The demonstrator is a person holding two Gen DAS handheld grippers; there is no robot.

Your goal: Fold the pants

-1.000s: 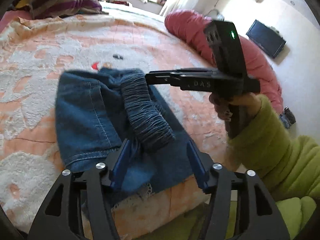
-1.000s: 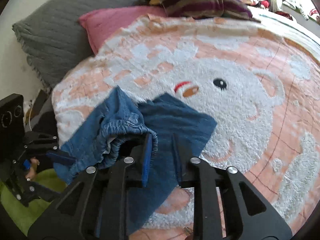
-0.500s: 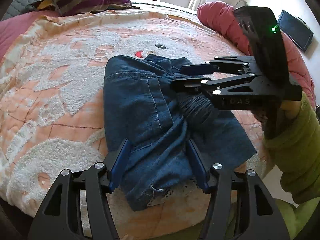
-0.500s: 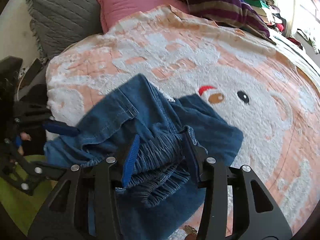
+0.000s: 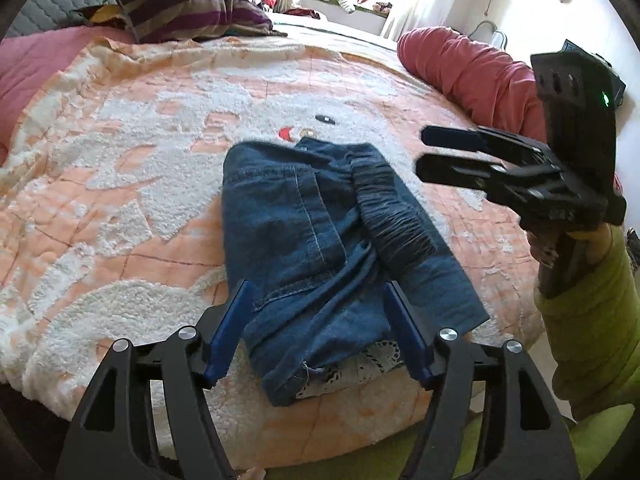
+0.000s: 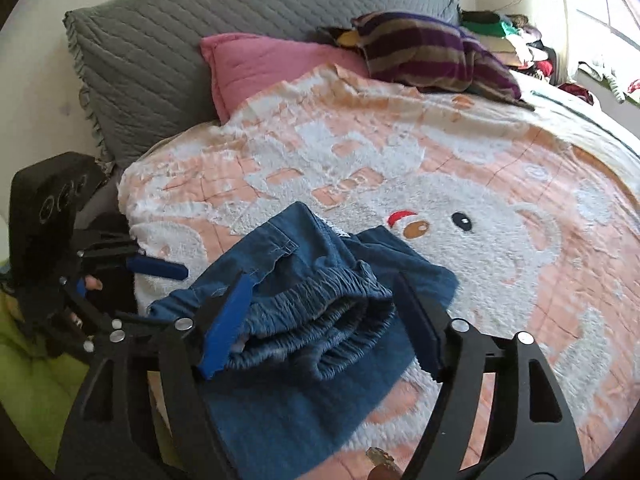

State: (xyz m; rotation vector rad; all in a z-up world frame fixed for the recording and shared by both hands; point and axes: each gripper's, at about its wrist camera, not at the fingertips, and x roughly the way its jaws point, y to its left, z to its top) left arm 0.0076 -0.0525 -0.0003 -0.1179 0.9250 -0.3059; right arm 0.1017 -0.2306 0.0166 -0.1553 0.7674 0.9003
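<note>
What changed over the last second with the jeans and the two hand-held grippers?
The right hand-held gripper had the elastic waistband pinched; its jaws have just been opening and it has let go and drawn back, clear of the cloth. The left hand-held gripper's jaws have opened a little further, nothing pinched. The jeans now lie folded on the blanket. The pillows and blanket are unchanged.

Hidden and blurred parts

The pants [image 5: 320, 248] cover part of the bear blanket [image 5: 120, 200]; their near hem is hidden behind the left gripper [image 5: 320, 336]. The right gripper [image 5: 436, 152] is motion-blurred, its holder's sleeve [image 5: 592, 344] cut off at right.
</note>
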